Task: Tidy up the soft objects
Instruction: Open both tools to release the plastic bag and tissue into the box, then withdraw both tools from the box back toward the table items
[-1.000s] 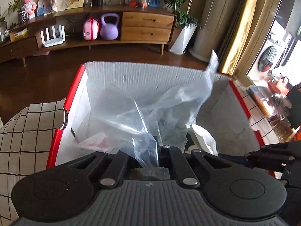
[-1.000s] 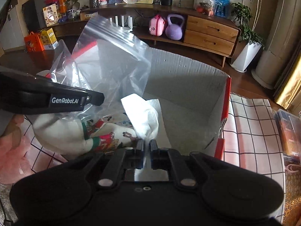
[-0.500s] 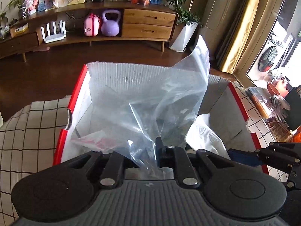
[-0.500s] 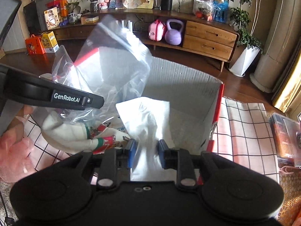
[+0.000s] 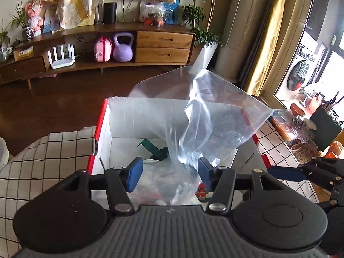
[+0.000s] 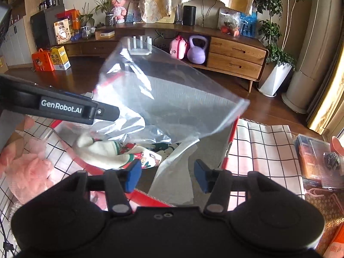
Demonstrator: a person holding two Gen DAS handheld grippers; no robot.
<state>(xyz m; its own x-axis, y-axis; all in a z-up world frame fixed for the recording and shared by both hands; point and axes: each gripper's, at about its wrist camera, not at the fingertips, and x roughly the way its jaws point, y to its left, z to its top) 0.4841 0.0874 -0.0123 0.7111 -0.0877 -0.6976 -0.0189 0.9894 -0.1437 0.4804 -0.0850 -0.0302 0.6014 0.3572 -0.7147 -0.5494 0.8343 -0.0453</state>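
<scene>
A clear plastic bag (image 5: pixel 210 120) holding white socks with red and green patterns (image 6: pixel 120 153) lies in a red-edged cardboard box (image 5: pixel 142 114); its loose top stands up above the box. The bag also shows in the right wrist view (image 6: pixel 172 99). My left gripper (image 5: pixel 169 173) is open, its blue pads either side of the bag's lower part, not pinching it. My right gripper (image 6: pixel 167 176) is open above the box's near edge, with a white plastic sheet (image 6: pixel 174 180) between the pads. The left gripper's arm (image 6: pixel 58 107) crosses the right wrist view.
The box (image 6: pixel 231 137) sits on a checked cloth (image 6: pixel 264 148). A pink fluffy item (image 6: pixel 30 172) lies left of the box. Clear plastic containers (image 6: pixel 318 163) sit at the right. A wooden sideboard (image 5: pixel 129 43) stands across the dark floor.
Both grippers have opened: the left let go of the clear bag, the right let go of the white sheet. The bag's top has sprung up and leans right.
</scene>
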